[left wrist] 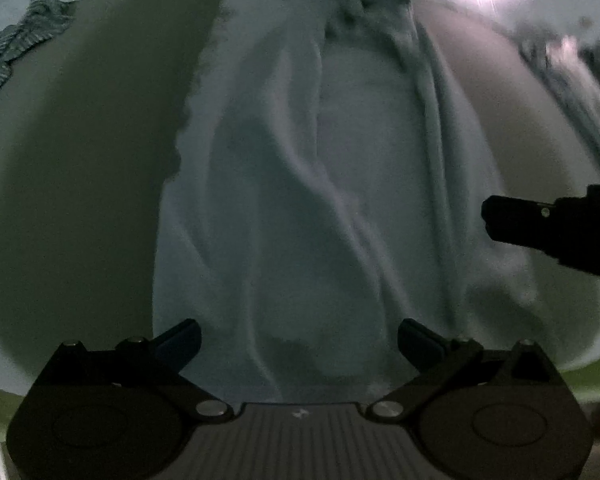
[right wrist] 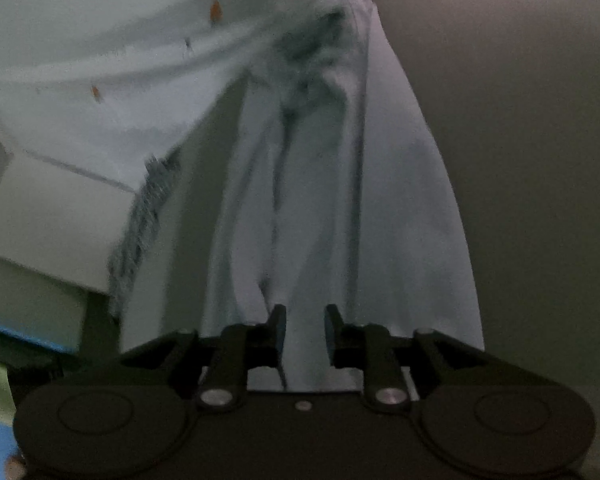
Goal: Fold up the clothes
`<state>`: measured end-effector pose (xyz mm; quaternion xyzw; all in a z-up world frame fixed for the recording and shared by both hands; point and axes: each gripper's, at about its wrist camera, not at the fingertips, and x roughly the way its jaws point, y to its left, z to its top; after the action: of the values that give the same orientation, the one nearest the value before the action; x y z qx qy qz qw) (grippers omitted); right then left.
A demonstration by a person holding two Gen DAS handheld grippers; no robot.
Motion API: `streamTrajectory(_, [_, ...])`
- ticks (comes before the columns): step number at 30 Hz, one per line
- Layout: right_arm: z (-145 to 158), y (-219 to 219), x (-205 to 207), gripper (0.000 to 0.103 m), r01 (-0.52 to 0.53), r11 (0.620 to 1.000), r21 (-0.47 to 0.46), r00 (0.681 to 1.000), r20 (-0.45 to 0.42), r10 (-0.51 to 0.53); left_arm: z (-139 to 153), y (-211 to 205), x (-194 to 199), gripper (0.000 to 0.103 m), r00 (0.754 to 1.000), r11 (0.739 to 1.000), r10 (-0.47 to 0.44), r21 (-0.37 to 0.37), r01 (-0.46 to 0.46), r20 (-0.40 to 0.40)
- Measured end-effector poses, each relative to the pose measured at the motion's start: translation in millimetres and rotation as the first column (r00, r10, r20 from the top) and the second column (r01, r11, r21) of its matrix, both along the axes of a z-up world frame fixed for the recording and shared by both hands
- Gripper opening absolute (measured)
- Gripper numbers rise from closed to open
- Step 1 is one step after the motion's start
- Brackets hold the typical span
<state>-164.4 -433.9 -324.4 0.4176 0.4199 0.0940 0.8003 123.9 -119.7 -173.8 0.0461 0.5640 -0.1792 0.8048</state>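
**Mid-fold: right side pinched, left side not gripping**

Pale garment (left wrist: 300, 184) draped long and wrinkled over a dim flat surface (left wrist: 80, 160), running away from both cameras. Ridges and creases down the middle, dark bunched patch at the far end. Blurry in both views, so exact garment type unclear.

Left gripper (left wrist: 299, 340): fingers spread wide, cloth under the gap, nothing held. Right gripper (right wrist: 305, 332): fingers close together with a band of cloth running between them; looks clamped on the near edge, though pad contact hard to confirm through the blur. Same tool visible as a dark shape at right of left wrist view.

Judgement on doing this step well:
- Close left on the near hem before any lift; single-side pull likely to skew the fabric.
- Grab at matching position to the right, same edge, one layer only.
- Tension sideways first to flatten the centre ridges.
- Lift both evenly, carry near edge toward the far end, lay down slowly.
- Risk: thin cloth slipping from the right pinch.

Second pale fabric (right wrist: 80, 80) with orange flecks lies at left, apart from the work.
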Motion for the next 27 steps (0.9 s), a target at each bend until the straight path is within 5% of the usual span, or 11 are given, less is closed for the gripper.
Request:
streamTrajectory(5, [-17, -41, 32, 0.021, 0.107, 0.975, 0.195, 0.994, 0.001, -0.11, 25, -6, 37, 0.102, 0.994, 0.996, 0.077, -0.056, -0.073, 0.071])
streamTrajectory(10, [-29, -69, 77, 0.02, 0.205, 0.946, 0.251, 0.978, -0.019, -0.207, 32, -21, 83, 0.092, 0.989, 0.994, 0.099, -0.056, -0.094, 0.105])
streamTrajectory(19, [-38, -97, 178, 0.021, 0.344, 0.887, 0.309, 0.935, -0.025, -0.354, 25, -77, 198, 0.057, 0.994, 0.99, -0.023, -0.139, 0.038, 0.111])
streamTrajectory(22, [-50, -103, 208, 0.026, 0.392, 0.836, 0.384, 0.914, -0.057, -0.403, 15, -99, 249, 0.056, 0.997, 0.982, -0.031, -0.183, 0.042, 0.066])
streamTrajectory(27, [-65, -105, 238, 0.029, 0.483, 0.796, 0.366, 0.871, -0.11, -0.478, -3, -138, 300, 0.063, 0.982, 0.968, -0.158, -0.182, 0.175, 0.107])
